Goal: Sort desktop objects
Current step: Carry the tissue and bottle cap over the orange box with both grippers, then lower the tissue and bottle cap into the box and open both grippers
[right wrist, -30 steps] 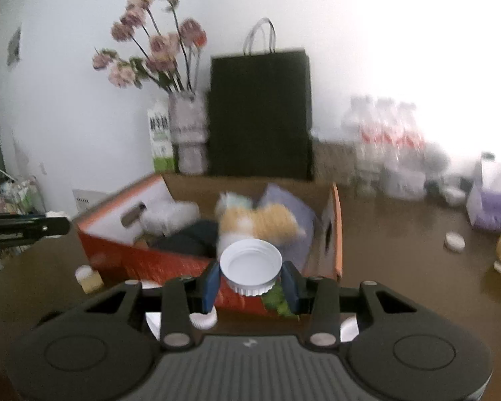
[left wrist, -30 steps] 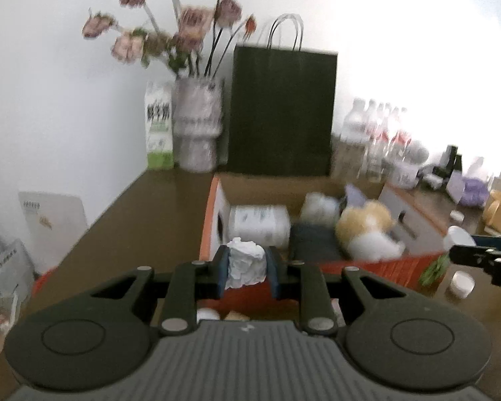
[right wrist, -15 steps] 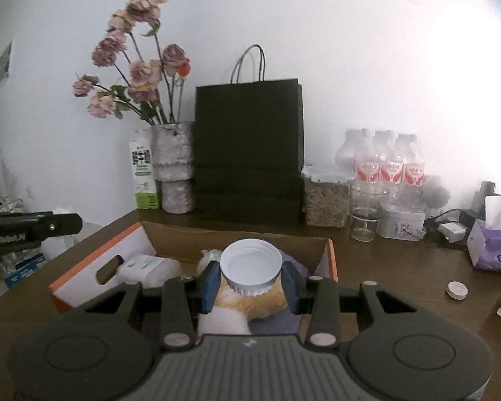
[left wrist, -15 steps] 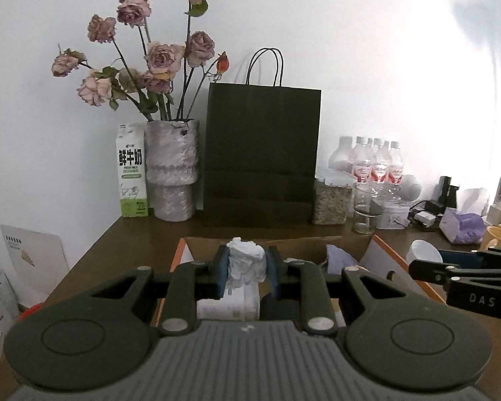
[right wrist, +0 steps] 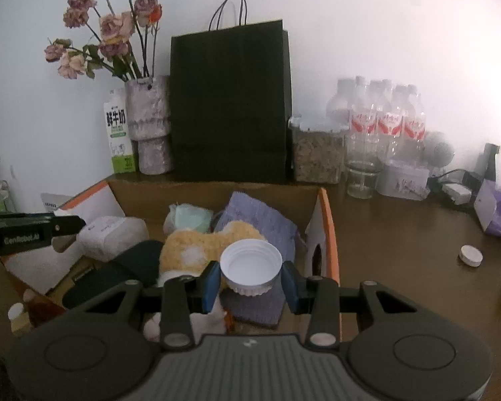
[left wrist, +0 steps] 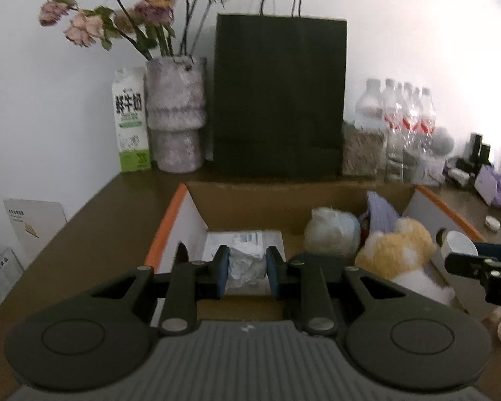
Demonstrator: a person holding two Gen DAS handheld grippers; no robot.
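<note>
My left gripper (left wrist: 246,267) is shut on a crumpled white paper ball (left wrist: 245,262), hovering over the left half of the open cardboard box (left wrist: 277,197). My right gripper (right wrist: 250,275) is shut on a white plastic lid (right wrist: 250,262), held above the box's right half (right wrist: 327,214). Inside the box lie a yellow plush toy (right wrist: 197,245), a purple cloth (right wrist: 260,217), a white tissue pack (right wrist: 112,235) and a dark item (right wrist: 117,272). The right gripper's tip with the lid shows at the right edge of the left wrist view (left wrist: 464,254).
Behind the box stand a black paper bag (right wrist: 230,103), a vase of dried roses (right wrist: 148,123), a milk carton (right wrist: 118,135), a jar of grain (right wrist: 315,152) and several water bottles (right wrist: 380,120). A small white cap (right wrist: 471,255) and a purple tissue pack (right wrist: 497,210) lie on the brown table at right.
Both grippers moved forward and dipped lower over the box, each keeping its grip. The box interior now fills more of both views.
</note>
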